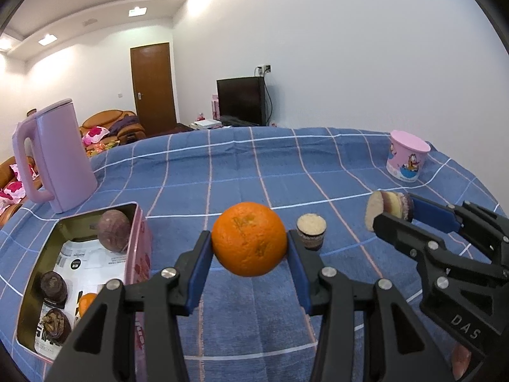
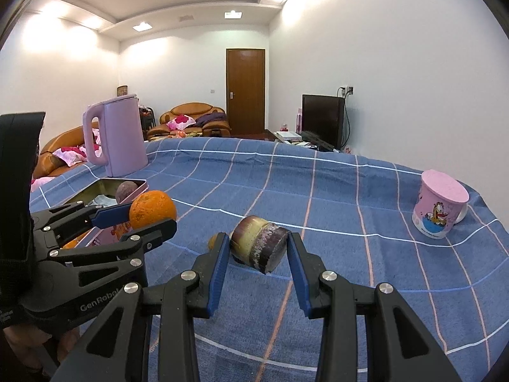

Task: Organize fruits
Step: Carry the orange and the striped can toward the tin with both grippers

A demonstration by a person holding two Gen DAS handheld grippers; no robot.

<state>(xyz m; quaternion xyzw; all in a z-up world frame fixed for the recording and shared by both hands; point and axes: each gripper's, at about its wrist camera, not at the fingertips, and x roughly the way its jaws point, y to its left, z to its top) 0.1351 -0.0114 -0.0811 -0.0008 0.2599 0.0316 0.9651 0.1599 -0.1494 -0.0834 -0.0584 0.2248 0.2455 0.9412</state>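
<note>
My left gripper [image 1: 249, 237] is shut on a round orange [image 1: 249, 243], held above the blue checked cloth just right of the pink tin [image 1: 138, 254]. Inside the tin lie a purple round fruit [image 1: 113, 230], two dark fruits [image 1: 54, 286] and a small orange [image 1: 86, 302]. My right gripper [image 2: 258, 238] is shut on a short purple-skinned chunk [image 2: 259, 244] with a pale cut face, lifted off the cloth. In the right wrist view the left gripper [image 2: 149, 219] and its orange [image 2: 152, 209] hang beside the tin [image 2: 140, 186]. A second short chunk [image 1: 311, 231] stands on the cloth.
A tall pink kettle [image 1: 54, 156] stands behind the tin at the far left. A pink cartoon cup [image 1: 407, 156] sits near the far right edge of the table. A small orange thing [image 2: 212, 242] peeks out behind my right gripper's left finger. Sofa, door and TV lie beyond.
</note>
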